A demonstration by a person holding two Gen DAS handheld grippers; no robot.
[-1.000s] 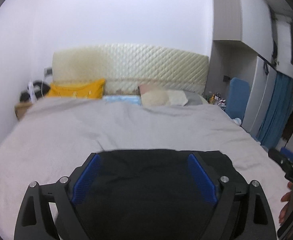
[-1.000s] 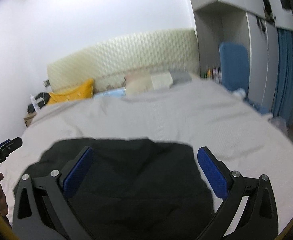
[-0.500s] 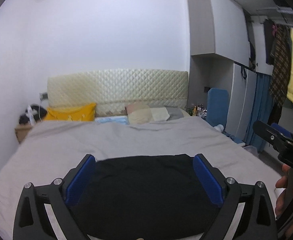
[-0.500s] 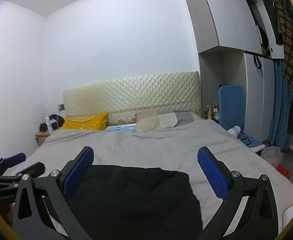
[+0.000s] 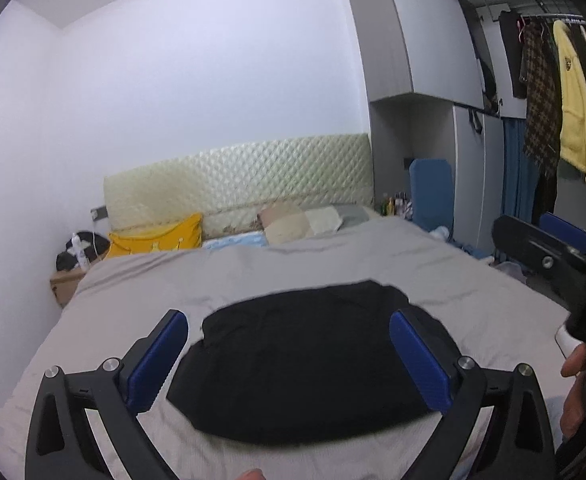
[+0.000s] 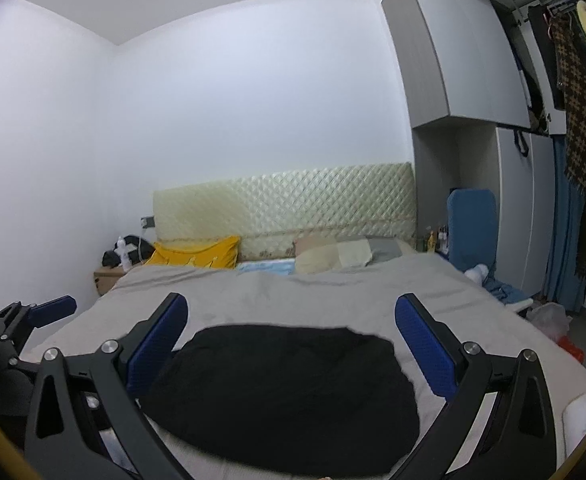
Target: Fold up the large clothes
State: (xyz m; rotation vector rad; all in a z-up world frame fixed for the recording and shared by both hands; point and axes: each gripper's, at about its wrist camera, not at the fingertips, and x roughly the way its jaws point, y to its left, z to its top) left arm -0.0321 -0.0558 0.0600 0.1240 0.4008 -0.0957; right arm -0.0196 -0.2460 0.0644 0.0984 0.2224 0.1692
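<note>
A black garment [image 5: 305,364] lies folded in a compact pile on the grey bedspread [image 5: 253,272] near the foot of the bed; it also shows in the right wrist view [image 6: 289,392]. My left gripper [image 5: 289,344] is open and empty, held above and short of the garment. My right gripper [image 6: 291,332] is open and empty too, above the garment's near side. The right gripper shows at the right edge of the left wrist view [image 5: 549,248], and the left gripper shows at the left edge of the right wrist view [image 6: 33,316].
A quilted headboard [image 5: 237,176], a yellow pillow [image 5: 157,238] and beige pillows [image 5: 301,220] sit at the bed's head. A nightstand [image 5: 67,280] stands at the left wall. A wardrobe [image 5: 421,80], a blue board [image 5: 431,192] and hanging clothes [image 5: 565,96] are at the right.
Both grippers have lifted up and back from the black garment, which now lies below them on the bed. The views tilted up and show more of the room.
</note>
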